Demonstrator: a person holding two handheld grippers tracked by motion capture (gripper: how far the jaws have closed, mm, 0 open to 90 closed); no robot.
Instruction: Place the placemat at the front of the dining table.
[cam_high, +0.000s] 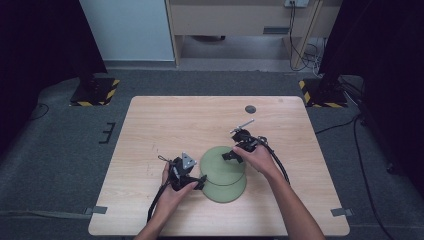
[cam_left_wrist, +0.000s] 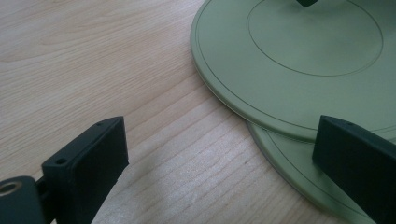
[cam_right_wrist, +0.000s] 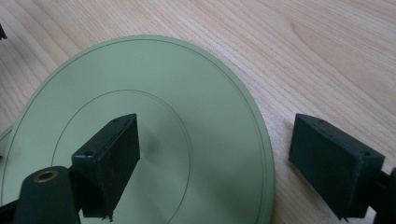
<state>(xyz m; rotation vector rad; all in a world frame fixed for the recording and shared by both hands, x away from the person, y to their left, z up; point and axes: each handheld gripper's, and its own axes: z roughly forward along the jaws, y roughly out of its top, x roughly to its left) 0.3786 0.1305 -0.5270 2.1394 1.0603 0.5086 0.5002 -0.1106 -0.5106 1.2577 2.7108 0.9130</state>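
Two flat round pale-green plates lie stacked and offset at the lower middle of the light wooden tabletop (cam_high: 165, 120) in the high view: the upper plate (cam_high: 222, 164) sits toward the frame's upper left, and the lower plate (cam_high: 227, 191) peeks out as a crescent toward the bottom.

The left tool (cam_high: 192, 182), held in the person's left hand (cam_high: 172, 192), sits at the plates' left edge. In the left gripper view its jaws stand wide apart, one over bare wood at lower left, the other at lower right over the lower plate's exposed rim (cam_left_wrist: 299, 172), just below the upper plate's edge (cam_left_wrist: 243, 109).

The right tool (cam_high: 232, 154), in the right hand (cam_high: 260, 160), comes in over the upper plate's upper right edge. In the right gripper view its jaws are also spread wide and straddle that rim (cam_right_wrist: 261, 140): the left jaw over the green surface, the right jaw over wood beyond it. Whether either jaw touches the plate cannot be told.

Bare wood spreads across the upper and left parts of the tabletop, with a small dark round spot (cam_high: 250, 109) near the top edge. The tabletop's bottom edge runs near the lower plate.
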